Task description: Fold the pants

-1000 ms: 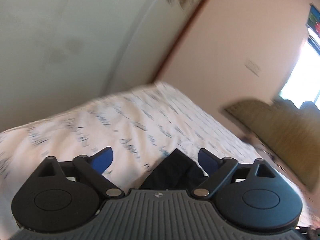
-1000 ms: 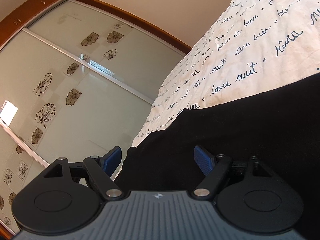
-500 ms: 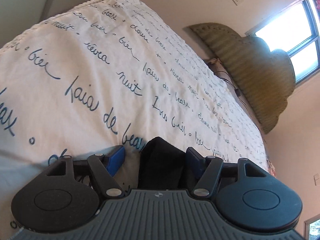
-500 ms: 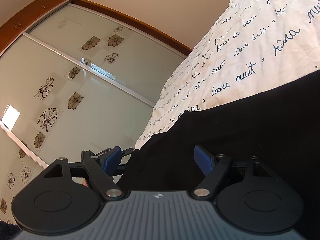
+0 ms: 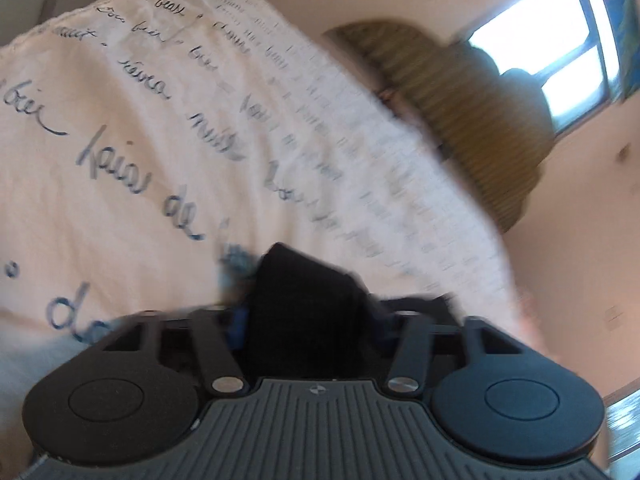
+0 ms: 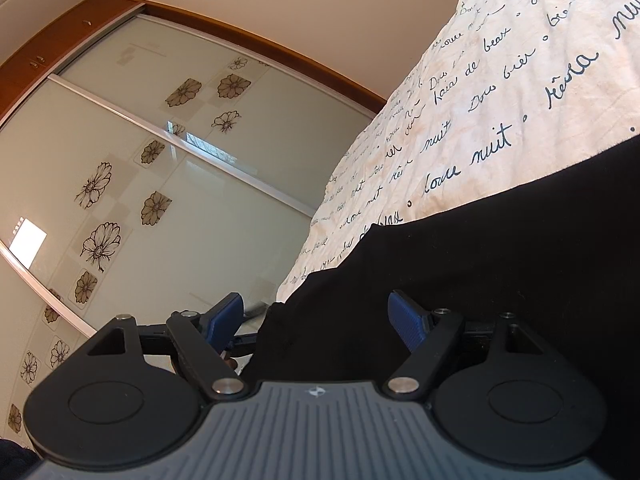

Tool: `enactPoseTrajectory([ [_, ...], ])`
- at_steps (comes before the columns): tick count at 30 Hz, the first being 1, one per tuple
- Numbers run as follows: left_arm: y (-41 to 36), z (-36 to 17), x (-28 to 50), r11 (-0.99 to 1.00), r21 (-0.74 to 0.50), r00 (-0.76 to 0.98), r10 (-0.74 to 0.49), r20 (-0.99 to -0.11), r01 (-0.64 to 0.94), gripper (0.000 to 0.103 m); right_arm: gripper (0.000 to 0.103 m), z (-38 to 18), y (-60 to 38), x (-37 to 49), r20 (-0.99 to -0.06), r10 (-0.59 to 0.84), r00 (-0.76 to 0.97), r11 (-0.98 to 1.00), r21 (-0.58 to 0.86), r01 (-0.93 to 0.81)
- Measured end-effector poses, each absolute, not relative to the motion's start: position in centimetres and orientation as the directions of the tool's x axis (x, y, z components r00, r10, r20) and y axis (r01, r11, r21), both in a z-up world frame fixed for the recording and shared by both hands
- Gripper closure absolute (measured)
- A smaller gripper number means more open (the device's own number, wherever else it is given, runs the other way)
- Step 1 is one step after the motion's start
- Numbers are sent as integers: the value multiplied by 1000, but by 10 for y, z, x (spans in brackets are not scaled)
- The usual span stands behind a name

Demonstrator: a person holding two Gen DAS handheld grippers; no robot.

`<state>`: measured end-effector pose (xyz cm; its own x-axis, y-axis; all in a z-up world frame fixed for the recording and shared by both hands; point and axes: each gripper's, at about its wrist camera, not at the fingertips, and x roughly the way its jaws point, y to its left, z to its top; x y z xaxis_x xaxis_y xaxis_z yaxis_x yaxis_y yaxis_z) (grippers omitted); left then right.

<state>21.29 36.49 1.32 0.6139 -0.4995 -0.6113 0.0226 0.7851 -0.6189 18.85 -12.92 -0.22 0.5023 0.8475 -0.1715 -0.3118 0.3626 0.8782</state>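
Left gripper (image 5: 308,320): clamped on a bunched fold of the black pants (image 6: 500,248).
Right gripper (image 6: 320,320): fingers spread wide, pants edge lying between them.
Pants: on the script-printed bedspread (image 6: 500,80), near its edge.

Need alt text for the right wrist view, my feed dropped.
The right gripper hangs open over the edge of the black pants, blue fingers apart with fabric between them. The pants lie on a cream bedspread printed with script; a floral sliding wardrobe fills the left.
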Motion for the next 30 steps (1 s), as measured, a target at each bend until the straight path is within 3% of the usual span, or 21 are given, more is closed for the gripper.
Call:
enactPoseTrajectory([
  [4, 361, 19, 211, 837, -547, 623, -428, -655, 0, 72, 24, -2, -130, 188, -170, 848, 503, 361, 879, -312],
  [7, 344, 37, 193, 894, -448, 695, -308, -650, -23, 77, 24, -2, -130, 188, -169, 848, 502, 360, 879, -311],
  [11, 337, 48, 159, 888, -453, 794, -221, -566, -75, 78, 24, -2, -129, 188, -169, 848, 502, 360, 879, -313],
  [13, 342, 18, 170, 881, -450, 731, -207, -650, -150, 77, 24, -3, -130, 188, -161, 851, 500, 351, 883, -312],
  [15, 344, 12, 170, 871, -473, 765, -211, -608, -136, 75, 24, -4, -131, 189, -154, 852, 500, 342, 887, -310],
  [20, 324, 23, 169, 923, -363, 781, -133, -610, -127, 64, 24, -2, -129, 187, -168, 849, 500, 360, 878, -316],
  [22, 321, 32, 163, 938, -324, 791, -102, -604, -126, 41, 24, -2, -129, 187, -169, 848, 502, 362, 877, -316],
  [23, 320, 40, 157, 945, -293, 802, -63, -594, -143, 37, 24, -1, -128, 187, -172, 847, 503, 365, 876, -315],
  [28, 299, 94, 95, 973, -149, 901, 101, -422, -179, 31, 24, 16, -120, 186, -276, 802, 530, 442, 871, -216],
  [30, 283, 108, 72, 971, -172, 918, 86, -386, -163, 20, 21, 28, -116, 177, -283, 791, 542, 438, 881, -178],
])
